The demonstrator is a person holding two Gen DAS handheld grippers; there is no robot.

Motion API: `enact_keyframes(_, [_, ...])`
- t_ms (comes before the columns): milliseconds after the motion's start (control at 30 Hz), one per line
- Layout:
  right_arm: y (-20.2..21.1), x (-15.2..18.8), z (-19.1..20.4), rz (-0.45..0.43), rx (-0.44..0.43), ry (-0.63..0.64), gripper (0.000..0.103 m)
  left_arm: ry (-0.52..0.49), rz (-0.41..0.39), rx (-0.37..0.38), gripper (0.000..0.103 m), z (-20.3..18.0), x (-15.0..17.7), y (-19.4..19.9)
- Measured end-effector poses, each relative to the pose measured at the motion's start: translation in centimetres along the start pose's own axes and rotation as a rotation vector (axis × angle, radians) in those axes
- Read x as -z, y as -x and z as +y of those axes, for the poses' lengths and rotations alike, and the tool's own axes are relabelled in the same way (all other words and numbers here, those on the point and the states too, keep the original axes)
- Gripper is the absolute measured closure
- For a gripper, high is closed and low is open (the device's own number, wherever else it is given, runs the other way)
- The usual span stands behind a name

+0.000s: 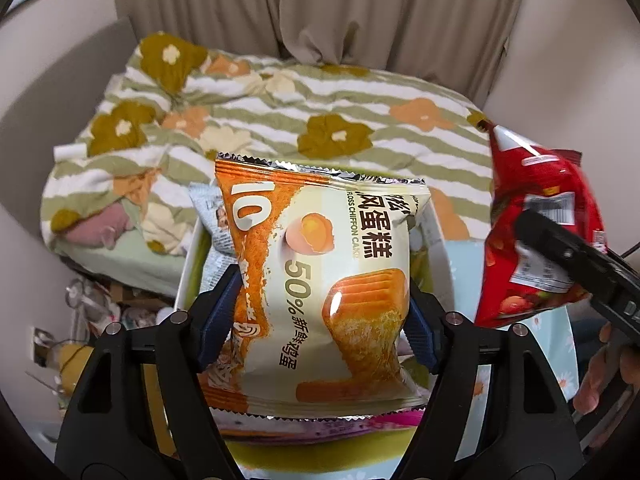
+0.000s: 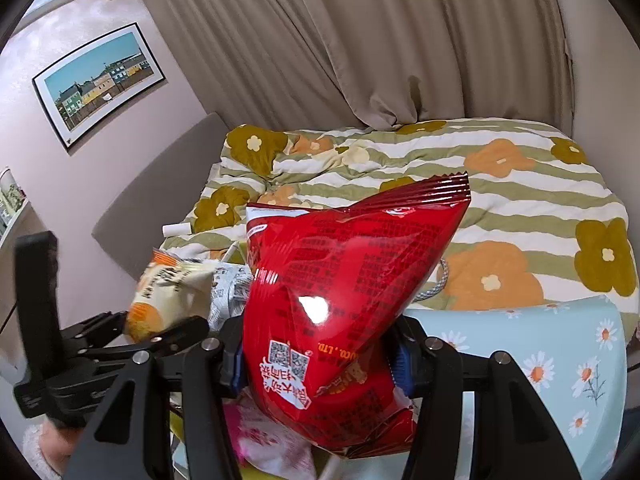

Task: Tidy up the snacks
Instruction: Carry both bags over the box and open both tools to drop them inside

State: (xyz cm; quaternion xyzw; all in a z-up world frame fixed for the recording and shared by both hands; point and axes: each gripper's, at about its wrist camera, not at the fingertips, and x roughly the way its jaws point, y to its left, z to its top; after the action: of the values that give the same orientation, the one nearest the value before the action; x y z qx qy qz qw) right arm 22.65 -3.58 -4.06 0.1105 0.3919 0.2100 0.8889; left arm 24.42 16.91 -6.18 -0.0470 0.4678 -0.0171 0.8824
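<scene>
My left gripper (image 1: 320,316) is shut on an orange-and-cream chiffon cake packet (image 1: 320,280), held upright above a white bin (image 1: 188,276). A grey-white packet (image 1: 208,208) lies in the bin behind it. My right gripper (image 2: 320,356) is shut on a red snack bag (image 2: 340,300), held up tilted. The red bag also shows in the left wrist view (image 1: 536,236) at the right, with the right gripper's body over it. The cake packet (image 2: 168,292) and the left gripper (image 2: 132,332) show at the left of the right wrist view. A pink packet (image 2: 260,440) lies below the red bag.
A bed with a floral striped quilt (image 1: 280,112) lies beyond the bin. A light blue daisy cloth (image 2: 540,360) covers the surface at the right. Beige curtains (image 2: 360,40) hang behind. A framed picture (image 2: 100,80) is on the left wall. Clutter (image 1: 92,312) sits on the floor at the left.
</scene>
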Motion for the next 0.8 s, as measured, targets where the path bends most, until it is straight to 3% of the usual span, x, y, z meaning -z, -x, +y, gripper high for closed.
enact_keyframes(67, [-0.3, 0.1, 0.7, 0.0, 0.014, -0.007, 0.052, 0.008, 0.007, 0.033, 0.003, 0.6, 0.0, -0.7])
enact_keyframes(100, [-0.4, 0.0, 0.8, 0.0, 0.021, -0.009, 0.052, 0.008, -0.002, 0.035, 0.0, 1.0, 0.1, -0.6])
enact_keyframes(500, [-1.0, -1.4, 3.6, -0.006, 0.035, 0.029, 0.052, -0.001, -0.041, 0.057, 0.0, 3.4, 0.9, 1.3])
enact_keyframes(800, [-5.4, -3.1, 7.5, 0.084, -0.009, 0.089, 0.05, 0.02, -0.055, 0.034, 0.0, 6.2, 0.9, 2.4])
